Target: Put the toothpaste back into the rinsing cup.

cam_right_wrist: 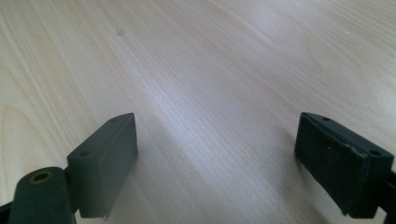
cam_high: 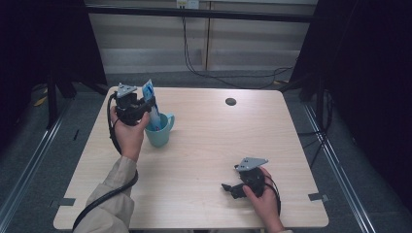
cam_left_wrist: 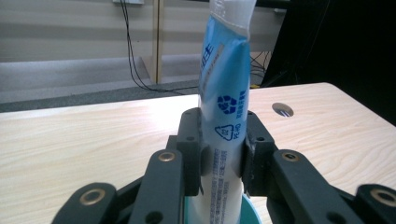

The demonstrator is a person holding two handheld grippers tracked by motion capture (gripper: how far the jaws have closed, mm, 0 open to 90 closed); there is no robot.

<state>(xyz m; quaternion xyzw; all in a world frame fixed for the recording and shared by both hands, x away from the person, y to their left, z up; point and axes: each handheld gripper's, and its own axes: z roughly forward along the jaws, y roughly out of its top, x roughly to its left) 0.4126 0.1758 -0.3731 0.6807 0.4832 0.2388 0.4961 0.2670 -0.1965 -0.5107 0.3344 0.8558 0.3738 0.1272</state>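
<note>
Lowering a blue-and-white toothpaste tube into the teal mug looks to be the step in hand. Left gripper is clamped on the tube's middle, pads pressing both flat faces; tube stands nearly upright, crimped end up, lower end already inside the mug's mouth. Mug sits on the wooden table at its far left, handle turned to the right in the high view.

Right gripper rests near the table's front edge, well apart from the mug, jaws spread wide with nothing between them.

Judgement: keep the tube vertical and centred over the opening so it doesn't catch the rim or tip the mug. Ease down until the bottom end seats, then release; the tube will likely lean against the rim. Soft tube: avoid squeezing harder.
</note>
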